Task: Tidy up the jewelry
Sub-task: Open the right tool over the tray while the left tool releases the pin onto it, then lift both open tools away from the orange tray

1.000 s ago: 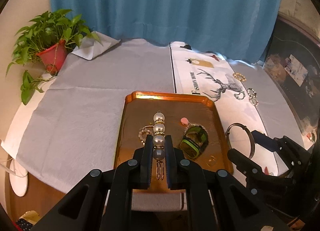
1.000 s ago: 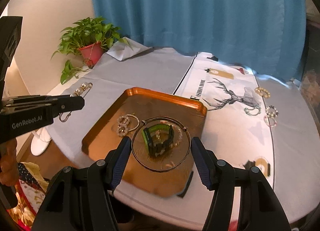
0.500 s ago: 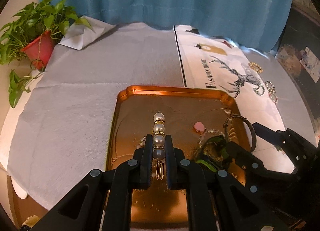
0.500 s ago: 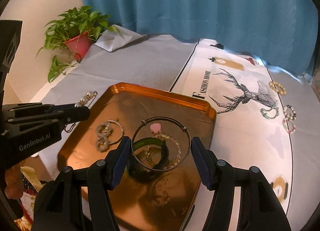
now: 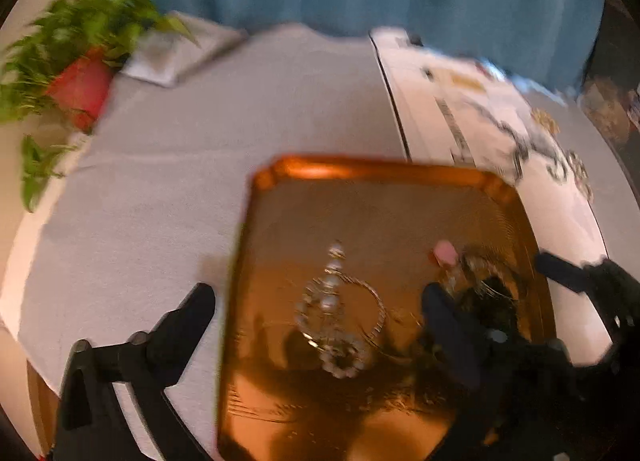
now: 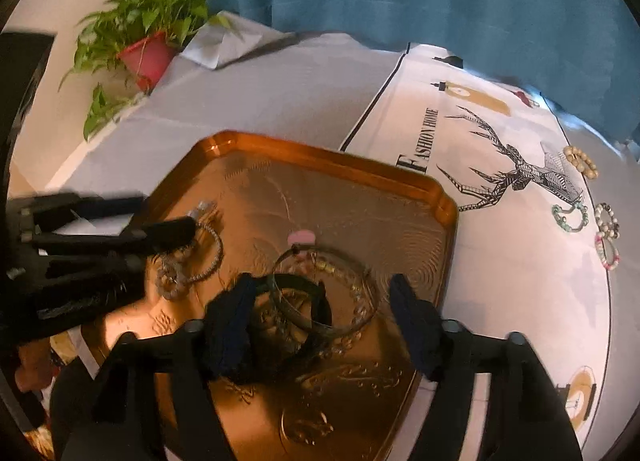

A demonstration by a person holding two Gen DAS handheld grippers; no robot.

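Copper tray [image 6: 320, 157] beside potted plant [image 6: 148, 33]

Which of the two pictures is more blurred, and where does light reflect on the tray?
Left wrist view: strongly motion-blurred; plant and pearl piece smeared, with a bright reflection on the tray at its far rim. Right wrist view: mostly sharp; deer print crisp, fisheye bending at edges.
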